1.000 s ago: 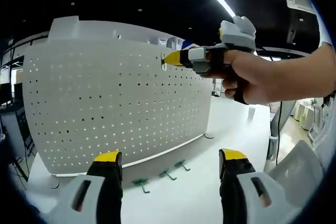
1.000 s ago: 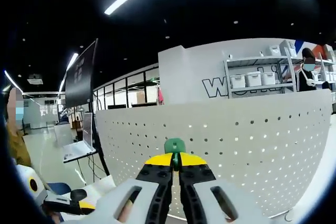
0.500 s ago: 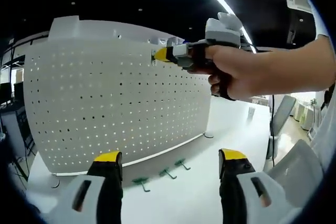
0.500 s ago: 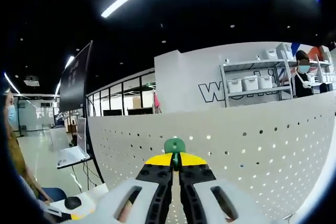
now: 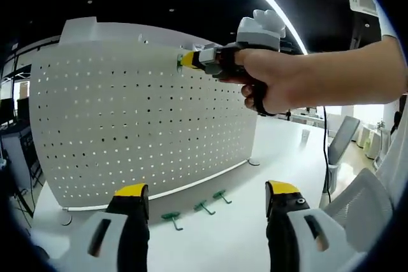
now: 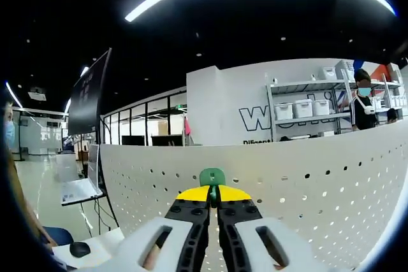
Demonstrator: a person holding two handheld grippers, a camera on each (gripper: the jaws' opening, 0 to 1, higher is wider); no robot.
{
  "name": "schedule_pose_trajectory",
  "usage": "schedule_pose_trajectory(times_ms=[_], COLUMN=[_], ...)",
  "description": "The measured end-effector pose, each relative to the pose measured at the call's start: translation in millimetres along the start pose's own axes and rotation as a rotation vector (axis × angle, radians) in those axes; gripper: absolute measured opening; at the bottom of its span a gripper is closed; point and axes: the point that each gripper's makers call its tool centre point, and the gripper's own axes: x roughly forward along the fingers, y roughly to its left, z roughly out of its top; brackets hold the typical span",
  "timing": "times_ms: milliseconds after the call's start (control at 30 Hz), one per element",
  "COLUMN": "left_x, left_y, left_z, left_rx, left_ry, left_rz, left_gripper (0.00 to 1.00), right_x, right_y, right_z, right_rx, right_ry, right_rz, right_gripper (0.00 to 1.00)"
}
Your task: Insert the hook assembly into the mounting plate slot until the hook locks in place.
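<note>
White pegboard point(image 5: 127, 125) stands upright on table point(image 5: 255, 234). Right gripper point(image 5: 185, 60), held in hand point(image 5: 280, 84), at board's top edge — jaws clamped on green hook point(image 6: 212, 176), its tip against board. Left gripper point(image 5: 207, 199) low, jaws wide apart, holding nothing. Three spare hooks point(image 5: 203, 207) lie on table by board's foot.
</note>
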Motion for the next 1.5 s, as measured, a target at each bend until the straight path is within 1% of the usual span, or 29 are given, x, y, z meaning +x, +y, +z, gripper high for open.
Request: schedule_pose_trajectory(times_ms=[100, 267, 433, 500, 600, 833, 967, 1067, 1167, 1233, 1300, 1333, 1400, 1500], left_x=[-0.8, -1.5, -1.7, -1.1, -0.3, 1.5, 1.3, 0.3, -1.0, -1.5, -1.7, -1.8, -2.2, -2.8], left_y=[1.1, 2.4, 3.6, 4.2, 4.8, 5.3, 5.5, 3.8, 1.9, 0.6, -1.2, -2.1, -4.0, -5.3], left_z=[-1.3, -1.8, -3.1, -4.6, -5.8, -7.6, -9.2, -9.6, -8.3, -7.2, -6.5, -6.1, -4.8, -5.6], left_rx=[0.001, -0.003, -0.006, -0.009, -0.01, -0.013, -0.012, -0.013, -0.017, -0.015, -0.014, -0.013, -0.012, -0.014], left_ry=[0.005, 0.008, 0.013, 0.016, 0.018, 0.026, 0.03, 0.03, 0.029, 0.028, 0.026, 0.026, 0.021, 0.021], left_rz=[0.004, 0.007, 0.007, 0.007, 0.006, 0.002, 0.002, 0.001, 0.0, 0.0, -0.003, -0.005, -0.009, -0.011], left_gripper=[0.76, 0.76, 0.76, 0.76, 0.76, 0.75, 0.75, 0.75, 0.75, 0.74, 0.74, 0.74, 0.74, 0.74], right_x=[3.7, 7.8, 10.1, 11.1, 13.0, 14.9, 16.3, 17.8, 18.8, 19.2, 18.8, 18.7, 18.8, 19.3], right_y=[-1.7, 0.3, -1.6, -3.0, -1.8, -2.7, -0.7, -1.5, -2.2, -1.1, -2.0, -1.6, -3.5, -3.8], right_z=[-0.5, -3.0, -6.0, -7.1, -7.7, -10.9, -13.2, -12.6, -12.7, -12.8, -12.8, -12.5, -13.0, -12.9], right_rx=[0.004, -0.014, -0.005, 0.013, 0.002, 0.011, 0.013, 0.02, 0.041, 0.034, 0.058, 0.047, 0.07, 0.068], right_ry=[0.006, 0.017, 0.02, 0.022, 0.023, 0.028, 0.039, 0.037, 0.029, 0.024, 0.018, 0.021, 0.014, 0.014], right_rz=[-0.01, -0.01, -0.013, -0.017, -0.012, -0.026, -0.056, -0.109, -0.151, -0.171, -0.201, -0.204, -0.217, -0.229], right_gripper=[0.0, 0.0, 0.0, 0.0, 0.0, 0.0, 0.01, 0.01, 0.01, 0.01, 0.01, 0.01, 0.01, 0.01])
